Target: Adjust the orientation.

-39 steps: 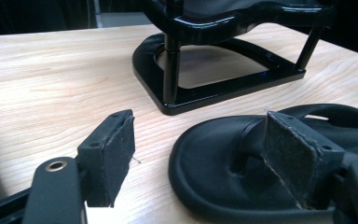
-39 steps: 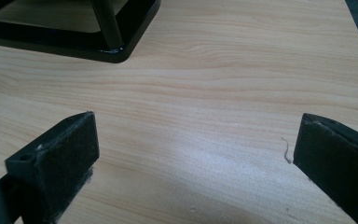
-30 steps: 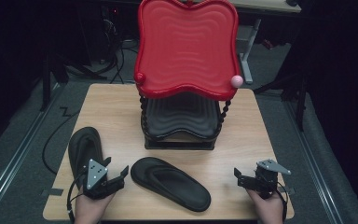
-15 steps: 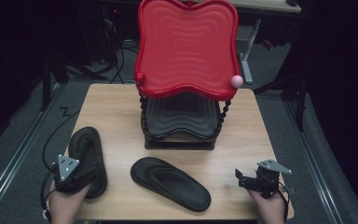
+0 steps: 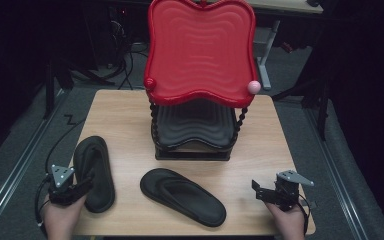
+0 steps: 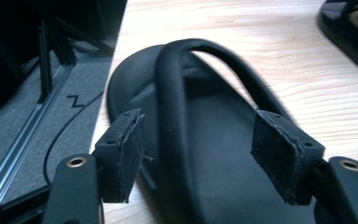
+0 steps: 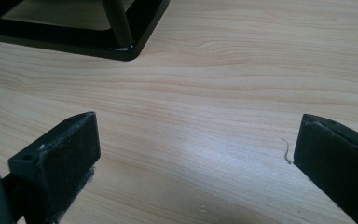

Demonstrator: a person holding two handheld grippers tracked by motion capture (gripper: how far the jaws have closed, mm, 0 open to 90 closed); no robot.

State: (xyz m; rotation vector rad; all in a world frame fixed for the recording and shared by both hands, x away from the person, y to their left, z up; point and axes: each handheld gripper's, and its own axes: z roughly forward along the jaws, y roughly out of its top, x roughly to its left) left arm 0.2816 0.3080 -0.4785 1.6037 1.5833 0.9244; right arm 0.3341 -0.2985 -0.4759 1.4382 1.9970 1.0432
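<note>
Black sandal (image 6: 205, 140) strap between parted left gripper (image 6: 209, 149) jaws; right gripper (image 7: 196, 158) jaws wide, empty.

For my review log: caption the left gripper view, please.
Open left tongs straddle the strap of a black rubber flip-flop on the light wooden table.

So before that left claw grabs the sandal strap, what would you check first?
1. Left claw open: ok.
2. Strap of the left flip-flop between its jaws: ok.
3. Flip-flop flat on the table: ok.
4. Right claw open, clear of the other flip-flop: ok.
5. Lower black tray of the red rack free: ok.
6. Grip will hold: cannot tell.
</note>
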